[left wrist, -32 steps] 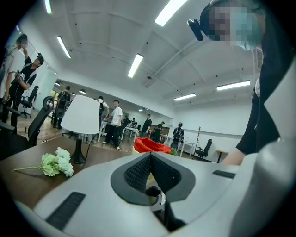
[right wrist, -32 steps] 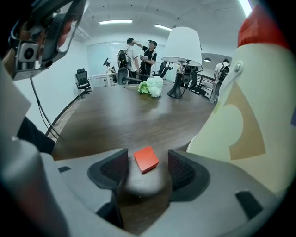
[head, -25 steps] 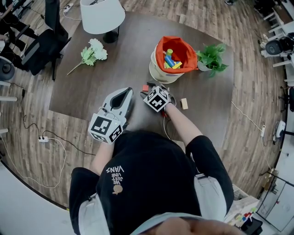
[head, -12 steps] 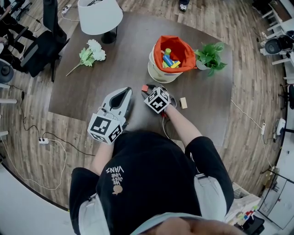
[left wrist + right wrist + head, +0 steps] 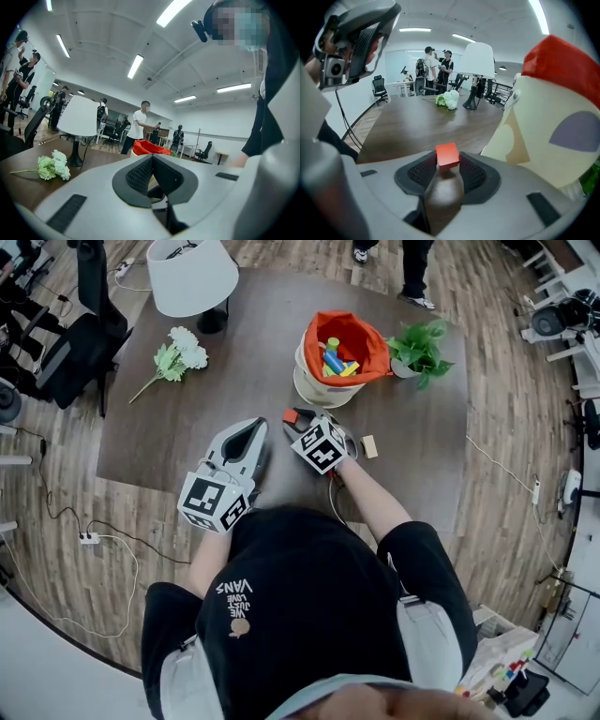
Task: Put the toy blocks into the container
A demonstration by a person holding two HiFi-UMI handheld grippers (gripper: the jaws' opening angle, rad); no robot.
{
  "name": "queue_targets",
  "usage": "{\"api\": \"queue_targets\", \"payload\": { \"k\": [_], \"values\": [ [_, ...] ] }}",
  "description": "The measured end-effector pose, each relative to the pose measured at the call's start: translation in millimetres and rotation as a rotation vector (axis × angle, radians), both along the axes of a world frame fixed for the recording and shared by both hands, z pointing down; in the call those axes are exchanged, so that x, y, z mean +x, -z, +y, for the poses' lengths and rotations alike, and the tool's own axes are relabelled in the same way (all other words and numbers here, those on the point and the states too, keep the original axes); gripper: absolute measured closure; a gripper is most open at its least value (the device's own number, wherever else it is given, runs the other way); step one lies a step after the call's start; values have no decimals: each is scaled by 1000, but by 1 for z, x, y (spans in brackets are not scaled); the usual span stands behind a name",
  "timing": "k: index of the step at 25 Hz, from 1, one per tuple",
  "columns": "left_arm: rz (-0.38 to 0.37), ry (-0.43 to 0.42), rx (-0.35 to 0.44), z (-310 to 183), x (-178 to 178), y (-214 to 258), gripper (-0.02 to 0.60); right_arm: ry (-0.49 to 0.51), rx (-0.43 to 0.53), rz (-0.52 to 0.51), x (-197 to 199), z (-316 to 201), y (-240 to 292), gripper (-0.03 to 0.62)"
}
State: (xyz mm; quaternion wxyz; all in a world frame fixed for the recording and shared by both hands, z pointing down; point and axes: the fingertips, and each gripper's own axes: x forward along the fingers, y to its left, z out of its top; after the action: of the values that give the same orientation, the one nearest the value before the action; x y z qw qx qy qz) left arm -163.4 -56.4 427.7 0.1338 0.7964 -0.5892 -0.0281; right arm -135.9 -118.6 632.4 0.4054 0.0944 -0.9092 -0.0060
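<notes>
Already in: a handful of blocks [image 5: 333, 357] are sitting inside the container [image 5: 314, 385].
In hand: the right gripper [image 5: 298, 418] has just been closing its jaws, and its pads are now squeezing the red block [image 5: 447, 155], just beside the container's wall.
Still out: a tan block [image 5: 369, 446] is lying on the table [image 5: 234, 362] near the right arm.
Left gripper [image 5: 151, 159]: jaws together, holding nothing, idling over the table.
Progress: looking well along, with two blocks left to drop in.
</notes>
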Motion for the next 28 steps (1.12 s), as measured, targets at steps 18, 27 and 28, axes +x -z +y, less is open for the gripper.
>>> {"api": "queue_targets", "payload": {
  "k": [18, 27, 28],
  "values": [
    [-2, -91, 5, -7, 17, 2, 571, -121, 35, -287, 11, 4, 114, 431],
    [-3, -159, -1, -17, 36, -2, 571, -190, 58, -375, 37, -3, 146, 431],
    [-3, -167, 0, -18, 38, -2, 571, -198, 62, -380, 40, -4, 149, 431]
  ]
}}
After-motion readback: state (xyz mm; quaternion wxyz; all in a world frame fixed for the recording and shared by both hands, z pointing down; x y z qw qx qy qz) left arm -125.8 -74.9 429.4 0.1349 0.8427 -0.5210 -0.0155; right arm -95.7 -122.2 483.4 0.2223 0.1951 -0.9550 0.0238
